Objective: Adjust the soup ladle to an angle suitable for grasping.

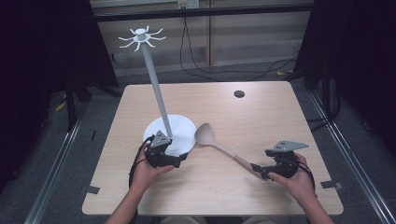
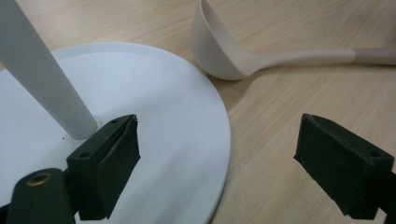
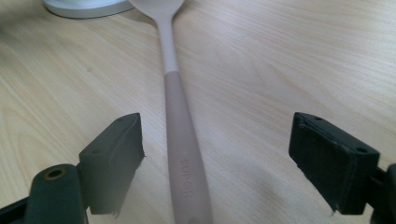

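Resting at the table's [image 1: 140, 196] left, left gripper [image 1: 181, 160] sits jaws spread wide, one jaw over the white stand base [image 1: 180, 126], pole [image 1: 156, 88] just beside it; beige ladle [image 1: 224, 148] lies flat mid-table, bowl beside the base rim; right gripper [image 1: 258, 170] released, jaws apart either side of the ladle handle [image 3: 184, 158], not touching it.

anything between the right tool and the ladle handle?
Nothing visible. The beige plastic ladle lies on the bare wooden table, its handle already between the open jaws of the right tool, untouched.
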